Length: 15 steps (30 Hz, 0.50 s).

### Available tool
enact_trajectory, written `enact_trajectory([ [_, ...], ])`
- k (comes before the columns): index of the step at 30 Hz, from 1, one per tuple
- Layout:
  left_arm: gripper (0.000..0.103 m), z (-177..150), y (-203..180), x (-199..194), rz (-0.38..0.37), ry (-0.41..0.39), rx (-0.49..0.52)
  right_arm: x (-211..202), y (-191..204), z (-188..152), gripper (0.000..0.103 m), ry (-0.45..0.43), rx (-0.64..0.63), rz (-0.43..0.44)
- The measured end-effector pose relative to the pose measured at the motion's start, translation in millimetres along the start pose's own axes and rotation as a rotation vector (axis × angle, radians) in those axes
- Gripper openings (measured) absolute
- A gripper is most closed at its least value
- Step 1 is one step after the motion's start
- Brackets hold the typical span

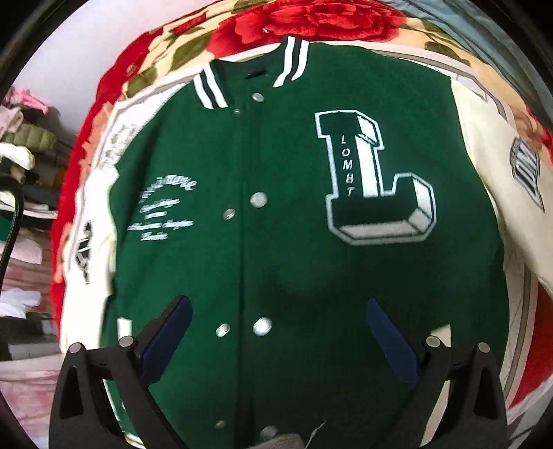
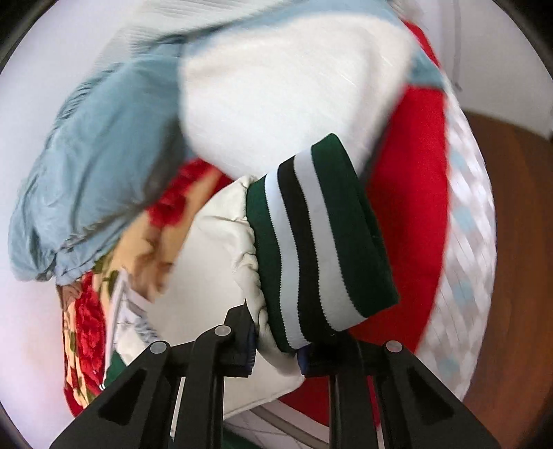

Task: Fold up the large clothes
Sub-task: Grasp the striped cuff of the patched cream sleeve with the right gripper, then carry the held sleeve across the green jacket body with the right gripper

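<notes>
We see one green varsity jacket [image 1: 293, 214] lying face up, snapped shut, on a rose-print blanket [image 1: 311, 17]. Our left claw [image 1: 276, 338] hangs spread above its hem. Our right claw [image 2: 276, 349] pinches the cream sleeve [image 2: 228, 262] beside its striped cuff [image 2: 318, 238].

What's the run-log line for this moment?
left gripper: open over jacket | right gripper: shut on sleeve cuff | fold: not started
</notes>
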State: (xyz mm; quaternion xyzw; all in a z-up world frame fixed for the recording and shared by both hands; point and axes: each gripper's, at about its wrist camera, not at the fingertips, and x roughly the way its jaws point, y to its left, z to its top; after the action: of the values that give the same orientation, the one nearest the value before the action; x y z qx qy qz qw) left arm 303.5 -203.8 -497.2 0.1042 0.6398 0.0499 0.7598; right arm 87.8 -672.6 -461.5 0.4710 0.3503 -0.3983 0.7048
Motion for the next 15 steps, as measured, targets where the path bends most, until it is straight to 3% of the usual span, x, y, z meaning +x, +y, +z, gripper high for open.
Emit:
enact_trajectory([
  [5, 0.103, 22.4, 8.4, 24.3, -0.014, -0.016, -0.028, -42.6, 96.3, -7.4, 0.017, -0.064, -0.172, 0.106],
  [8, 0.103, 27.0, 34.7, 24.8, -0.018, -0.037, -0.072, -60.3, 171.1, -35.8, 0.017, -0.059, -0.297, 0.190],
  [12, 0.103, 25.8, 87.6, 25.9, -0.008, -0.040, -0.166, -61.2, 276.7, -111.2, 0.017, 0.038, -0.479, 0.313],
  [15, 0.103, 14.5, 140.1, 30.2, 0.014, -0.022, -0.259, -43.3, 349.8, -200.5, 0.017, 0.184, -0.626, 0.398],
])
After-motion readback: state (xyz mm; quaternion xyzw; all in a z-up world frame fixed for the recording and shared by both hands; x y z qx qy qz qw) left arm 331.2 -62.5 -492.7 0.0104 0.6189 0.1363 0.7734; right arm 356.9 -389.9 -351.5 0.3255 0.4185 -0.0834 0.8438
